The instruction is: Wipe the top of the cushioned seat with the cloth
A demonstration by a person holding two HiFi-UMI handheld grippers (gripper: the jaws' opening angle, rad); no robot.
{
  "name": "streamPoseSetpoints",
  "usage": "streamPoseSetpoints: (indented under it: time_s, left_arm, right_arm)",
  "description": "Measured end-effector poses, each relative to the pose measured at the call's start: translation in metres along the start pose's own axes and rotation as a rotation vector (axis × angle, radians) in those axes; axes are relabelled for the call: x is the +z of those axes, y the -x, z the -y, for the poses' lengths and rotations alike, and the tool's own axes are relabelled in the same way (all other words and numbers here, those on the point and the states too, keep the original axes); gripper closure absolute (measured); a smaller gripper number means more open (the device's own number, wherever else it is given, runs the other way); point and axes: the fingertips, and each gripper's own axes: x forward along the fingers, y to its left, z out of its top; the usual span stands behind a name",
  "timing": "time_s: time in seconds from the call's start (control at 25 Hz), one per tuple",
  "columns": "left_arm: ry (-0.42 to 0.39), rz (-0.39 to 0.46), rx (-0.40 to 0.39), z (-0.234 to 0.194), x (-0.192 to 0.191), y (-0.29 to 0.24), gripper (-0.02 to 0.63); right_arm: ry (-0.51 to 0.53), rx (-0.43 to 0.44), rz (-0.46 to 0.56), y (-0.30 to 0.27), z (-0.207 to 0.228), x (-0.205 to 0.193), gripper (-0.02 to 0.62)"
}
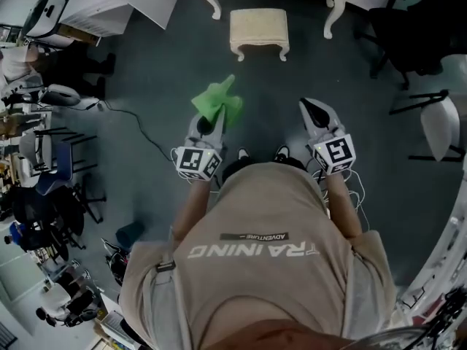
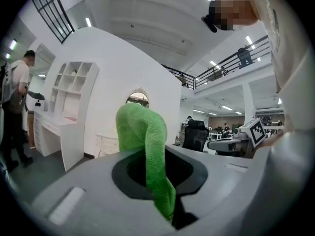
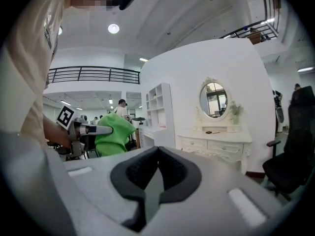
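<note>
Approach stage: my left gripper [image 1: 209, 125] pinches fuzzy green cloth [image 1: 217, 102], right gripper [image 1: 311, 109] pressed together empty; next, reach the cream cushioned stool [image 1: 258, 26] ahead.

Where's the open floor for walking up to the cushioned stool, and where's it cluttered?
The cushioned stool has a bare top. Open grey floor lies in front of it, bordered by the black cable on the left and the white chair on the right. The left edge is crowded with chairs; a black office chair crowds the upper right.
</note>
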Motion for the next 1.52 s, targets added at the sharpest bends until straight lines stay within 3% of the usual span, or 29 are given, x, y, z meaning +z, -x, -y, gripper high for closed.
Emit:
streamPoseSetpoints:
  time_s: [0.44, 0.72, 0.88, 1.2, 1.32, 1.52]
  left_arm:
    - [0.023, -0.052, 0.042, 0.01, -0.014, -0.057, 0.558]
    - [0.057, -0.068, 0.001, -0.029, -0.028, -0.089, 0.558]
    - [0.058, -0.047, -0.021, -0.061, -0.029, -0.118, 0.558]
    - [0.06, -0.016, -0.068, -0.136, -0.011, -0.178, 0.558]
    - [0.045, -0.021, -0.094, -0.162, -0.012, -0.211, 0.558]
    - [0.068, -0.058, -0.066, -0.187, -0.011, -0.24, 0.558]
  right_arm:
    - [-0.104, 0.02, -0.063, -0.009, 0.061, -0.046, 0.6]
    - [-0.106, -0.047, -0.113, -0.033, 0.084, -0.054, 0.6]
    - [-0.099, -0.089, -0.11, -0.059, 0.092, -0.039, 0.6]
    - [0.023, -0.148, -0.11, -0.15, 0.108, 0.022, 0.6]
    - [-0.024, -0.155, -0.087, -0.186, 0.119, 0.026, 0.6]
    - [-0.086, -0.126, -0.112, -0.226, 0.131, 0.02, 0.6]
